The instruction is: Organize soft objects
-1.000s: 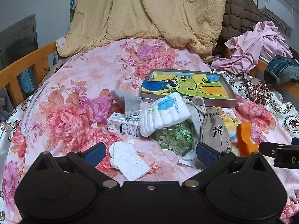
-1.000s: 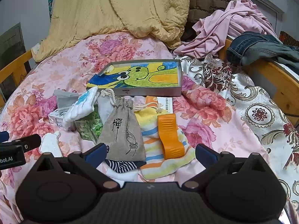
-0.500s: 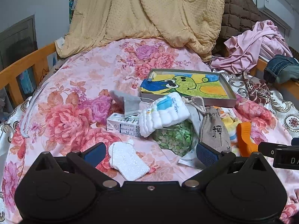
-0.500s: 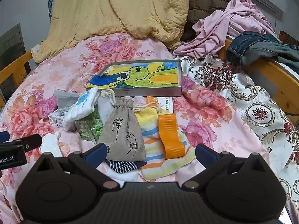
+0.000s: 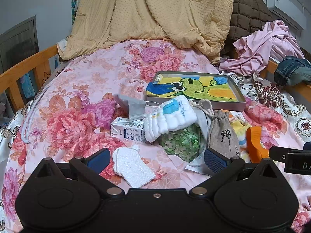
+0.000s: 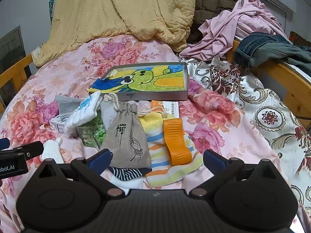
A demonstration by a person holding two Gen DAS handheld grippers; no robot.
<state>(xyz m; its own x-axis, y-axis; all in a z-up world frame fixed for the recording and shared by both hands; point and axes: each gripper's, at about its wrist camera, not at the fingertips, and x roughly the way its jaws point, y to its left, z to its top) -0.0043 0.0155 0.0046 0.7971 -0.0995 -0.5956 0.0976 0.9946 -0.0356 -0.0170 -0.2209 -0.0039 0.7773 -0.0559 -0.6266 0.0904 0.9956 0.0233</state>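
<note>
1. We hold the left hand-held gripper (image 5: pixel 155 160) low over the floral bed cover (image 5: pixel 81 89), its jaws spread wide and empty.
2. Between the blue pads (image 5: pixel 98 158) lies a white foam piece (image 5: pixel 132 167).
3. Beyond it, a white folded cloth (image 5: pixel 171 116) rests on a green patterned bag (image 5: pixel 180 141), with a small carton (image 5: pixel 128 131) just to its left.
4. A grey drawstring pouch (image 5: pixel 223 134) stands beside an orange clip (image 5: pixel 254 141).
5. A tray with a cartoon drawing (image 5: pixel 194 89) sits farther back.
6. The right hand-held gripper (image 5: pixel 291 158) shows at the right edge; its fingers are out of view.
</note>
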